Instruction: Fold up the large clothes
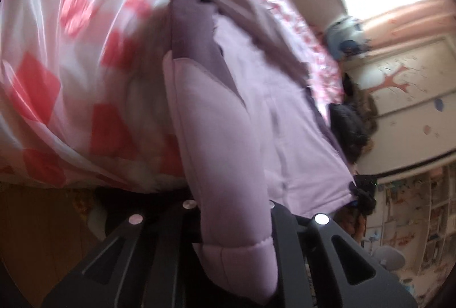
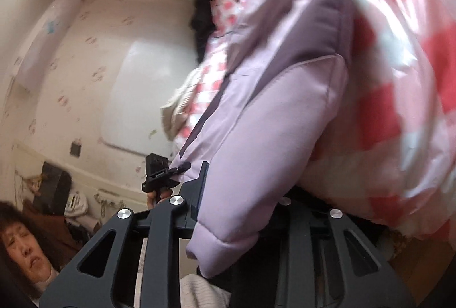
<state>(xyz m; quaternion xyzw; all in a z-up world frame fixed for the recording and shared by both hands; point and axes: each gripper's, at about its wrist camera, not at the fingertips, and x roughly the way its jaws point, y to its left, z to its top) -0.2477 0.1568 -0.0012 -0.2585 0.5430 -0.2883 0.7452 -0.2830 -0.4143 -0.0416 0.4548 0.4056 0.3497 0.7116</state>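
The bedspread (image 1: 65, 57), checked red and white and glossy, is spread over the bed and is seen in both views as the ground on which everything else lies; motion blur softens its pattern.

The jacket (image 1: 256, 114), a padded lilac garment with darker purple panels, is laid on the bedspread and is partly drawn off it toward both cameras. It is judged to be light for its bulk, soft and springy, with a smooth shell that is likely to slip, so a pinch on a thick hem or cuff is expected to hold better than one on a flat panel. Puffed quilting is likely to resist a sharp crease.

One sleeve (image 1: 225, 165) is seen running from the jacket body down into the left gripper (image 1: 236, 265), its ribbed cuff lying between the two fingers. The jaws appear closed on the cuff, though the contact itself is hidden by the fabric.

The other sleeve (image 2: 256, 154) is seen running likewise into the right gripper (image 2: 236, 245), its cuff held between the fingers, which appear clamped on it. The left gripper, held in a hand, is visible here just beside the jacket's hem.

Each cuff is thus placed at the tool, with the jacket body stretched away ahead of it, between the two grippers.
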